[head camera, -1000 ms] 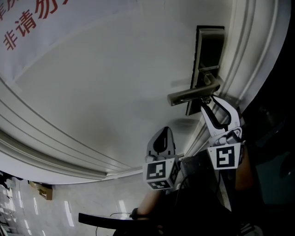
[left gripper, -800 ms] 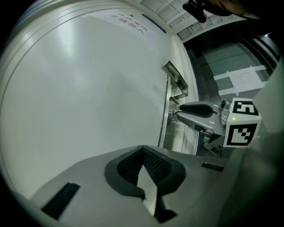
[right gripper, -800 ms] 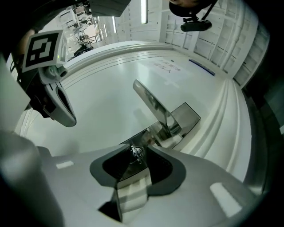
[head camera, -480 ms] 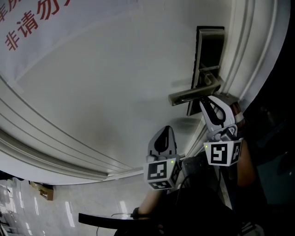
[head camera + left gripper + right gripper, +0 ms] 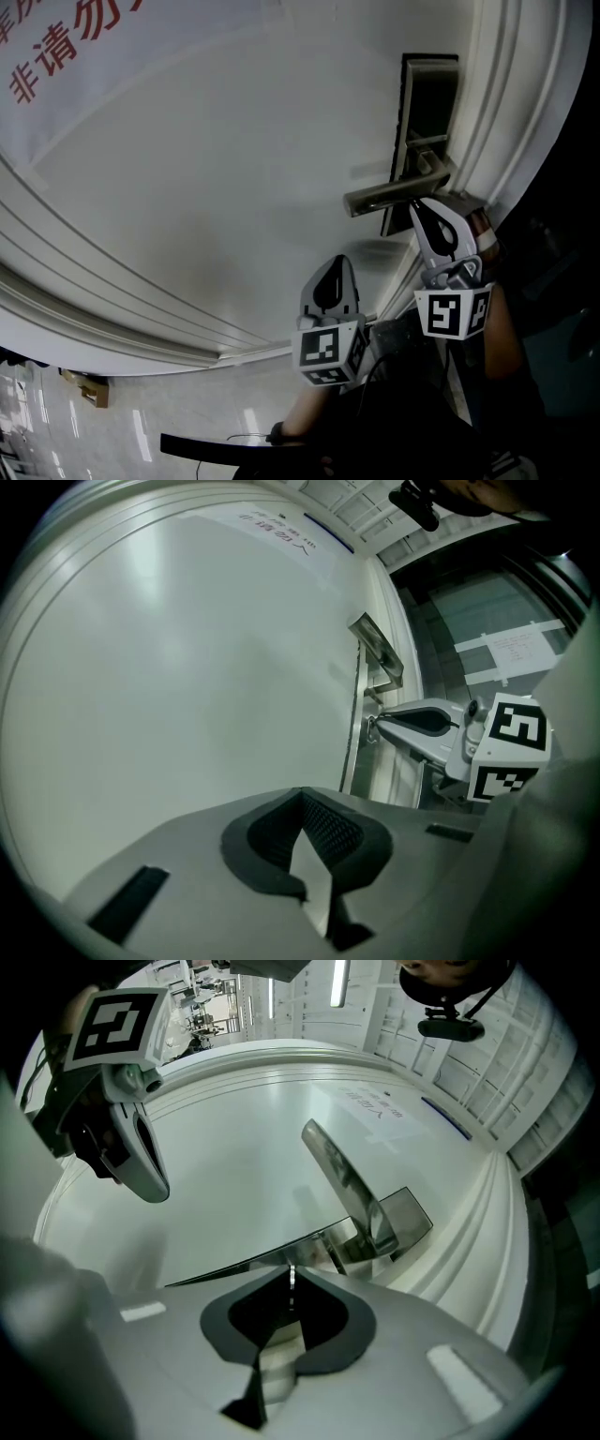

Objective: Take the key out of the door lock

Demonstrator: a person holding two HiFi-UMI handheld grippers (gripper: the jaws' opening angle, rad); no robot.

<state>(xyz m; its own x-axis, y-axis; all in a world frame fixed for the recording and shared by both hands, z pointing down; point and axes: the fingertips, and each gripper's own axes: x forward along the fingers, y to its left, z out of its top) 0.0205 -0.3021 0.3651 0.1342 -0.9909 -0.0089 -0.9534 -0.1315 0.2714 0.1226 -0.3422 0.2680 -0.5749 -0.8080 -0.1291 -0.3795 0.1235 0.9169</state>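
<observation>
The biggest thing here is the white door (image 5: 216, 187). It fills most of the head view. A sheet with red writing (image 5: 66, 47) is stuck on it, far off to the left.

On the right side of the door is the dark lock plate (image 5: 427, 94). A shiny metal handle (image 5: 389, 195) sticks out from it toward the left.

The left hand-held gripper (image 5: 333, 264) hangs near the person, well apart from the lock. Its jaws are pressed together and there is nothing in them. It does not touch the door.

The right hand-held gripper (image 5: 417, 203) is up at the lock, just under the handle. Its jaws have just been closing. In the right gripper view they are nearly together, and a thin silver strip is pinched between their tips. I think that strip is the key (image 5: 292, 1282). It is very small and hard to see well.

The key looks like it is still in the lock, right against the plate under the handle. So the reaching is done, and the grab looks done too. What is left is the main part: pulling the key straight out and away from the door. It may need a small turn first, but I cannot tell that from here.
</observation>
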